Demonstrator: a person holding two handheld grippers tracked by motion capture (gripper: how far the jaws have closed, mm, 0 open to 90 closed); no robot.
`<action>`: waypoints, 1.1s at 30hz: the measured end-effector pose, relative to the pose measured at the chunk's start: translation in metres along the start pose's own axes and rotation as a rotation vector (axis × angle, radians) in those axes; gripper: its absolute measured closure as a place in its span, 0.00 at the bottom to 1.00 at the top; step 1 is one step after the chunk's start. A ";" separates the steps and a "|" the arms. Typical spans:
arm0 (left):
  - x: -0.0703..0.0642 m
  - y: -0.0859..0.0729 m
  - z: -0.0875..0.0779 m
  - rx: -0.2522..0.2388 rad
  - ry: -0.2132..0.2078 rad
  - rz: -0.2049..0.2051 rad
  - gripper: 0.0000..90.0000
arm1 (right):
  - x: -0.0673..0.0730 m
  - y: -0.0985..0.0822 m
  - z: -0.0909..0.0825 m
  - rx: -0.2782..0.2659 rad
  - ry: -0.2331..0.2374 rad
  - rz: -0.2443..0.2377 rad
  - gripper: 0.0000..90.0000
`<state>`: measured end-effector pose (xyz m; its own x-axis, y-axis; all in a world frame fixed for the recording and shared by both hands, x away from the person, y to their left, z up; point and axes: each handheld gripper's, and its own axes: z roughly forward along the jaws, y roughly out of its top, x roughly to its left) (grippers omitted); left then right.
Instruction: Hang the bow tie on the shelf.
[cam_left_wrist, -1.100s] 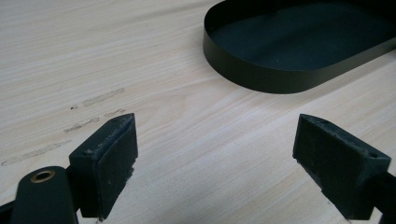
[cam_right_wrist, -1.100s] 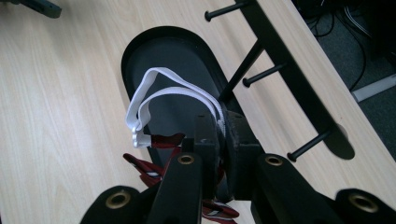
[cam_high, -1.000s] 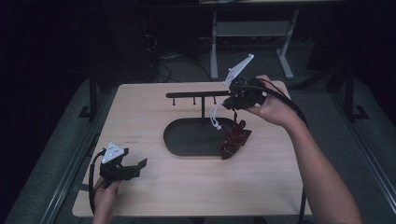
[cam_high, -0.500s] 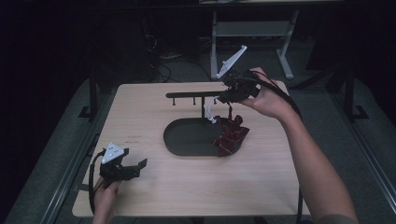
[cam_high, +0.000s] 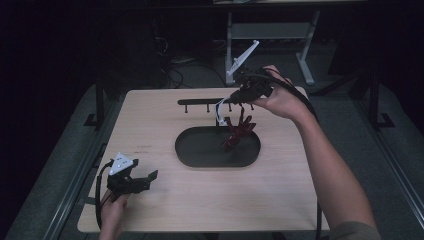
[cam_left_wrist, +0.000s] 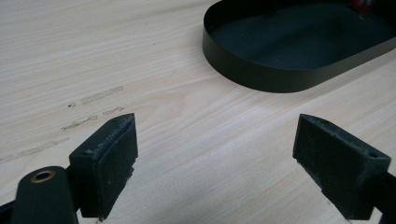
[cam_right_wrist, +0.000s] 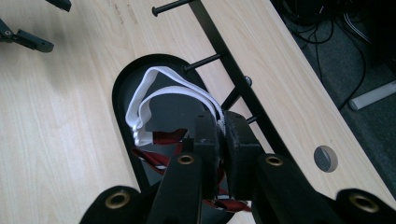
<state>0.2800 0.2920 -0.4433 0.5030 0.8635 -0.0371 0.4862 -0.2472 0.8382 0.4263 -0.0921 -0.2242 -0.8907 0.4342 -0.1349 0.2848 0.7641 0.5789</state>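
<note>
Right gripper (cam_high: 239, 96): jaws pressed together on the white strap (cam_right_wrist: 154, 88) of a dark red tie (cam_high: 238, 133); it hung over the far right of the tray (cam_high: 200, 159), close to the rack (cam_high: 210, 101); that was the working hand.

Tie: it dangled from the strap, lower end down in the tray's right end, upper part in the air below the rack's pegs; in the right gripper view the strap looped out ahead of the pads (cam_right_wrist: 236, 135), the red cloth bunched beneath them.

Left gripper (cam_high: 134, 181): jaws spread, nothing between them; it sat low at the near left of the table (cam_high: 150, 125), well apart from the tray; in the left gripper view both pads (cam_left_wrist: 112, 154) stood wide over bare wood.

Handling: soft and light, I'd say; the cloth looked limp and would swing and fold with any quick move; nothing fragile there; the strap looked thin and smooth, so it could slide out of a loose pinch.

Where to hold: the strap was the sensible place, near its joint with the cloth, leaving the loop free ahead of the pads; my guess was that loop was meant for a peg (cam_right_wrist: 203, 60).

Risk: the loop could twist shut or miss the peg; slow and steady seemed the call.
</note>
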 end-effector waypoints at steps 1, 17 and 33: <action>0.000 0.000 0.000 0.000 0.000 0.000 0.15 | 0.000 0.001 0.000 0.005 0.000 0.001 0.93; 0.000 0.000 -0.001 -0.009 0.000 0.000 0.15 | -0.009 0.014 0.018 0.028 -0.002 0.015 0.93; -0.001 0.001 0.000 -0.005 -0.005 0.006 0.15 | -0.030 0.014 0.035 0.055 -0.027 0.068 0.93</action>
<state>0.2799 0.2914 -0.4422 0.5098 0.8596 -0.0346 0.4793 -0.2505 0.8411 0.4694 -0.0784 -0.2401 -0.8589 0.4981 -0.1189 0.3639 0.7571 0.5426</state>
